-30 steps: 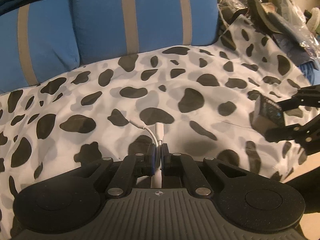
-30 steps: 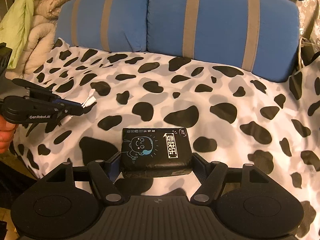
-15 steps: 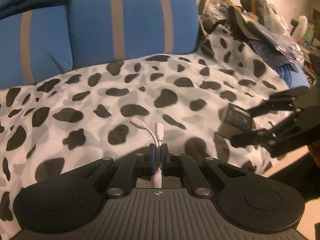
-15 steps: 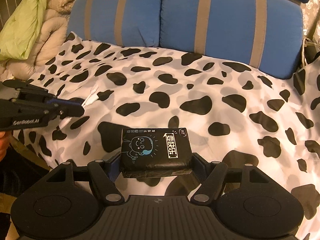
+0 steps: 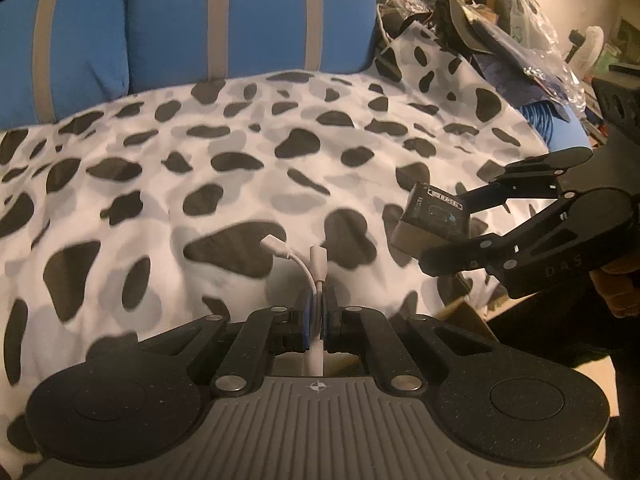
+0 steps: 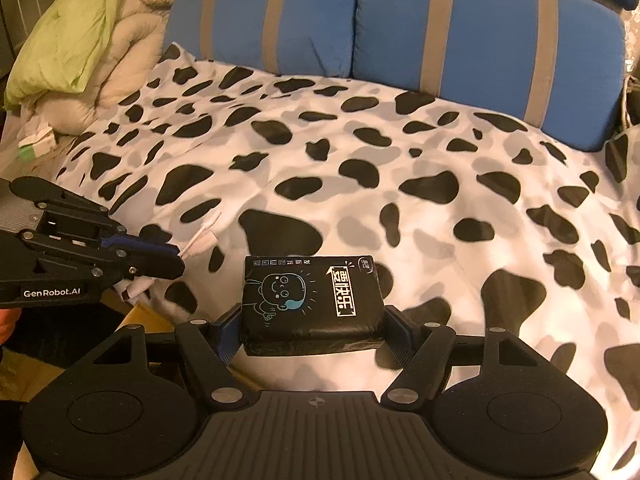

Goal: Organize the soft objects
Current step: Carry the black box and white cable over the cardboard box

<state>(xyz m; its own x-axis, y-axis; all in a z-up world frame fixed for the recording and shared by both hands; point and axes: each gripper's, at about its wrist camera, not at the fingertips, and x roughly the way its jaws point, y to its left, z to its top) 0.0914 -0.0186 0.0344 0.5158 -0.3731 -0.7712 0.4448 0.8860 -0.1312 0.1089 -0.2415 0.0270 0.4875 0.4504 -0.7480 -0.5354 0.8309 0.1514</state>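
Observation:
My left gripper (image 5: pixel 316 300) is shut on a short white adapter cable (image 5: pixel 310 270) whose two plug ends stick up past the fingertips. It hangs over the front of the cow-print blanket (image 5: pixel 240 168). My right gripper (image 6: pixel 312 320) holds a black tissue pack (image 6: pixel 312 300) with a cartoon baby print, pinched by its two short sides. From the left wrist view that same pack (image 5: pixel 434 216) hangs at the right, just above the blanket's edge. In the right wrist view the left gripper (image 6: pixel 176 258) reaches in from the left with the white cable (image 6: pixel 202 236).
Two blue pillows with grey stripes (image 6: pixel 400 28) lean along the back of the bed. A beige and green duvet heap (image 6: pixel 80 48) lies at the back left. Bags and clutter (image 5: pixel 500 40) pile up beside the bed. A cardboard box edge (image 6: pixel 144 314) shows below the blanket's front edge.
Both grippers have drawn back toward the blanket's front edge, each keeping its load. The pillows look farther away and the right gripper now fills more of the left wrist view.

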